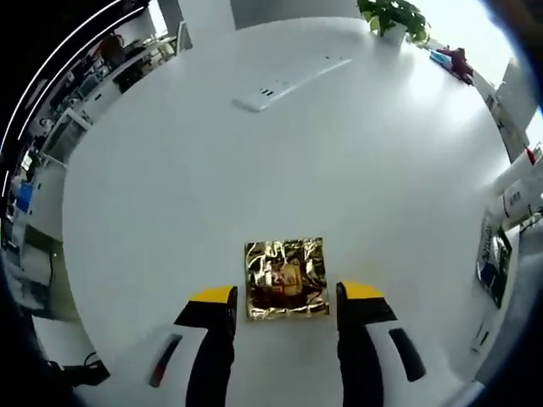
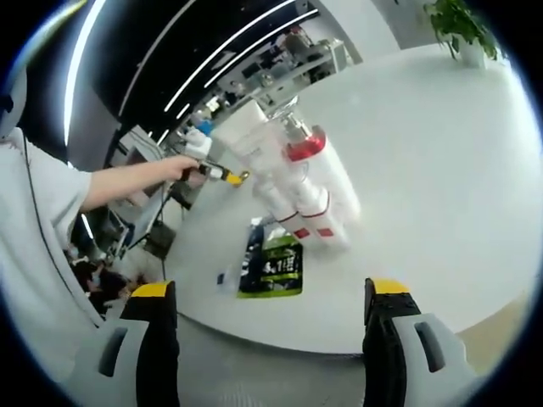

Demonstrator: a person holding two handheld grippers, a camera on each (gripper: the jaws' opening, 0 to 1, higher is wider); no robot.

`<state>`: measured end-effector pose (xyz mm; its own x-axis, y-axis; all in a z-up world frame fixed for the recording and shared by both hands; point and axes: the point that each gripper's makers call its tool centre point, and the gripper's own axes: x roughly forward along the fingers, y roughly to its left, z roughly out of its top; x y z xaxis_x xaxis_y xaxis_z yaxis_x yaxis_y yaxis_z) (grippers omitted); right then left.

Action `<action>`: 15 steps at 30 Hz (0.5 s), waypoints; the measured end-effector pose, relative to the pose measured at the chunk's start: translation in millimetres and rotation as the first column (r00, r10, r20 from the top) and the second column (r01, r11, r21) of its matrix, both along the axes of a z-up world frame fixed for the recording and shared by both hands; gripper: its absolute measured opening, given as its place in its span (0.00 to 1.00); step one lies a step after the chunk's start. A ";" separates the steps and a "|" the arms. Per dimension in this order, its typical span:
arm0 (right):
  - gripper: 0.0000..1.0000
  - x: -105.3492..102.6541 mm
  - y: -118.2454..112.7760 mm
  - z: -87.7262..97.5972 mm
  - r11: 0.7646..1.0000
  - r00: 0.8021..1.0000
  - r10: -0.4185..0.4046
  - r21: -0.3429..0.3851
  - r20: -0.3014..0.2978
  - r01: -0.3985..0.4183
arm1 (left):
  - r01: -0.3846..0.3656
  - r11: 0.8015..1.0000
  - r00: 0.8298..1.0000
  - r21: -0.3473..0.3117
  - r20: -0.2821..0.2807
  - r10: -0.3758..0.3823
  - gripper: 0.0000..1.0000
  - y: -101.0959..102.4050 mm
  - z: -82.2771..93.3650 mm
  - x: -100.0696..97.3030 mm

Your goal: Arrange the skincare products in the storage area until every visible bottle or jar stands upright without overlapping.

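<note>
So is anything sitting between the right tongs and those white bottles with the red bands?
Yes: a green and black sachet lies flat on the white table ahead of the open right tongs, just before the lying white bottles with red bands.

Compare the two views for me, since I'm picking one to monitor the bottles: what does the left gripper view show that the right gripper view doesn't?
Left gripper view: a gold foil packet lying flat between the open left gripper, and a white power strip farther off.

Right gripper view: a person's arm holding the other gripper, a green packet in clear sight, and the open right gripper.

Both: the white table, the potted plant, and the white bottles with red trim, close and leaning together in the right gripper view.
</note>
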<state>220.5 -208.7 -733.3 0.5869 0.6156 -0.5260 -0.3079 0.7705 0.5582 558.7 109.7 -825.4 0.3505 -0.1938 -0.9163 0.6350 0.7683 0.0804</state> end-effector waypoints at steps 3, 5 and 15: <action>0.91 0.0 -0.5 -0.5 1.000 1.000 -0.002 -0.003 -0.003 0.002 | -0.019 1.000 1.000 -0.014 -0.022 0.019 0.49 3.9 -2.9 -0.6; 0.90 -0.1 -0.8 -1.0 1.000 1.000 -0.003 -0.005 -0.004 0.003 | -0.001 1.000 1.000 -0.009 -0.014 0.001 0.50 3.2 -2.4 -1.5; 0.90 -0.5 -0.4 -1.7 1.000 1.000 -0.003 -0.010 -0.008 0.002 | 0.014 1.000 0.997 -0.018 -0.072 -0.015 0.43 1.6 -9.2 -1.7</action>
<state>220.0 -209.1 -735.0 0.5840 0.6089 -0.5368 -0.3013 0.7767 0.5532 557.0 111.4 -834.6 0.2810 -0.2141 -0.9355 0.6497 0.7599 0.0212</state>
